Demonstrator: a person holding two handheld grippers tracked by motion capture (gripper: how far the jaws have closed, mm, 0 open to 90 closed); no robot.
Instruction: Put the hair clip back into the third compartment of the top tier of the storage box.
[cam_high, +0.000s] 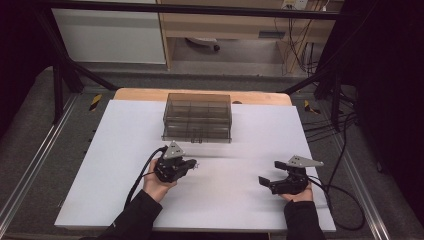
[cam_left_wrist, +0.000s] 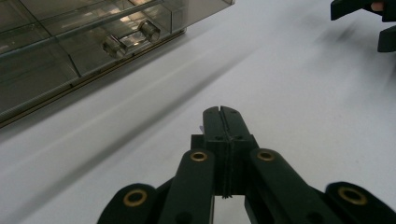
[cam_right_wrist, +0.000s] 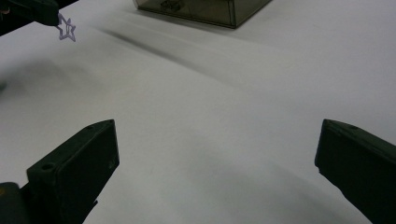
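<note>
My left gripper (cam_high: 194, 163) rests low over the white board, left of centre, its jaws pressed together (cam_left_wrist: 221, 111). In the right gripper view its tip (cam_right_wrist: 44, 11) holds a small clear star-shaped piece (cam_right_wrist: 67, 29) that hangs below the jaws. My right gripper (cam_high: 271, 172) sits at the right, near the front, with its jaws wide apart (cam_right_wrist: 219, 135) and nothing between them. It also shows at the top right of the left gripper view (cam_left_wrist: 369, 23). A smoky clear drawer box (cam_high: 197, 117) stands at the back middle of the board, its knobs (cam_left_wrist: 130, 37) facing me.
The white board (cam_high: 125, 150) lies on a wooden table (cam_high: 140, 94). Black cables (cam_high: 345, 200) trail off the right gripper and over the right edge. A dark frame and rails surround the table.
</note>
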